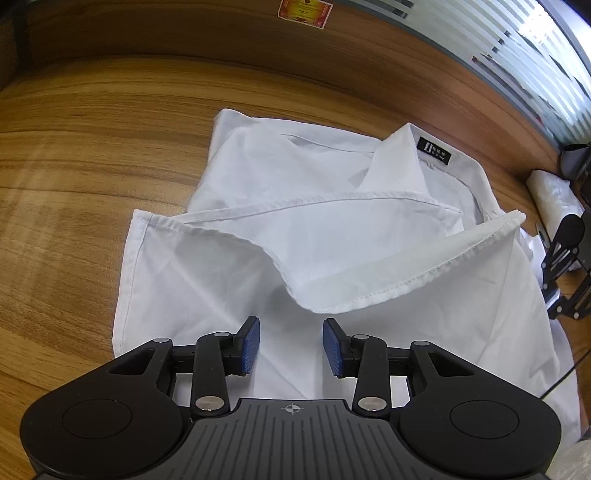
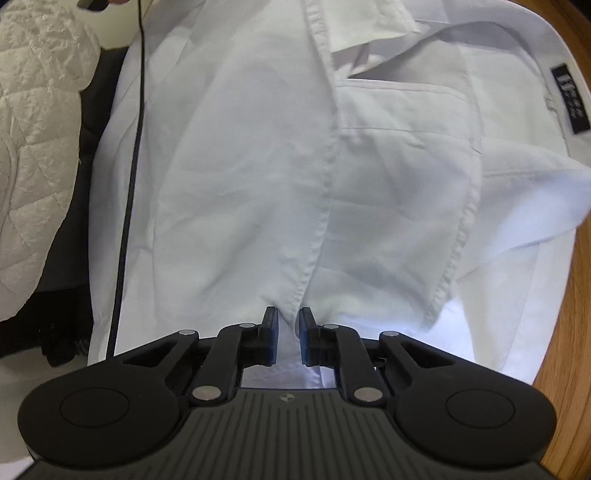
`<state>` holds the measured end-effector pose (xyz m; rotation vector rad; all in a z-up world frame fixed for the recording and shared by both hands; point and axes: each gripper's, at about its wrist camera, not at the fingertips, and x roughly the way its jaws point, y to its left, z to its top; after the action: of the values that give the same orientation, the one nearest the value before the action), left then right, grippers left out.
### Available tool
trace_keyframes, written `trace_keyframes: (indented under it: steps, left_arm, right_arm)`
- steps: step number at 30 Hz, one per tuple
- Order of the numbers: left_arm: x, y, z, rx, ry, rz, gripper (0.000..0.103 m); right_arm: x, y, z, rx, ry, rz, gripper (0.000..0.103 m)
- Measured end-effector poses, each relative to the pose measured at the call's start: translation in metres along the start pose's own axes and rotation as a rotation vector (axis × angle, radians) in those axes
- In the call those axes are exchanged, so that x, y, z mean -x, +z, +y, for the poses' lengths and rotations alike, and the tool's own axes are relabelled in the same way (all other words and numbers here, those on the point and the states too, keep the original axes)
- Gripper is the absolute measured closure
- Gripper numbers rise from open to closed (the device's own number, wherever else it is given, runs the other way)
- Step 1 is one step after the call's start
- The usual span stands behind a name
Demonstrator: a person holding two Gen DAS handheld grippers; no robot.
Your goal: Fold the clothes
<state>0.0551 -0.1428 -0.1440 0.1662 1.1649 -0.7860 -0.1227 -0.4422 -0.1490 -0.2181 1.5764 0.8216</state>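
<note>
White shirt (image 1: 332,229) lies on the wooden table (image 1: 74,155), partly folded, collar (image 1: 399,158) toward the far side with a black neck label (image 1: 436,148) showing. In the left wrist view a hemmed edge (image 1: 406,280) of the shirt is lifted and curls across the body fabric. Left hand-held gripper (image 1: 291,343) hovers over the near part of the shirt, blue pads (image 1: 251,341) spread apart, nothing between them, only cloth below.

Right hand-held gripper (image 2: 288,336) sits at the shirt (image 2: 240,184) edge, fingers close together with a stitched fold of the white fabric (image 2: 295,314) running in between them; looks like it pinches that fold, a narrow gap is visible. Same black label (image 2: 570,99) at upper right in this view, table edge (image 2: 569,332) along the right side.

A black cable (image 2: 129,184) runs across the left part of the shirt. Quilted off-white garment (image 2: 33,147) at far left, off the shirt. In the left view, the right hand-held gripper (image 1: 565,258) appears black at the right edge, beside a white roll (image 1: 550,195). Red sticker (image 1: 304,11) on the far wooden panel.
</note>
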Motion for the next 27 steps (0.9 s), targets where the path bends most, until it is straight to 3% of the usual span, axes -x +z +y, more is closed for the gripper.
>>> trace_keyframes:
  steps: [3,8,15,19,22,27]
  left_arm:
    - [0.001,0.001,0.0,0.005,-0.002,0.002,0.062]
    - [0.017,0.004,-0.004,0.022,-0.034,-0.046,0.062]
    - [0.039,0.009,-0.016,0.062,-0.067,-0.136,0.059]
    - [0.046,0.007,-0.017,0.025,-0.015,-0.146,0.058]
    - [0.056,0.001,-0.01,0.007,0.026,-0.158,0.055]
    - [0.082,-0.022,0.015,0.047,0.047,-0.17,0.048]
  right_arm:
    - [0.01,-0.002,0.01,0.007,-0.04,-0.002,0.102]
    - [0.063,-0.024,0.033,-0.068,-0.114,-0.054,0.102]
    - [0.078,-0.062,0.043,-0.166,-0.326,-0.057,0.102]
    - [0.028,-0.063,0.032,-0.247,-0.409,-0.074,0.101]
    - [0.009,-0.069,0.036,-0.342,-0.477,-0.131,0.095]
    - [0.03,-0.097,0.064,-0.579,-0.588,-0.306,0.058]
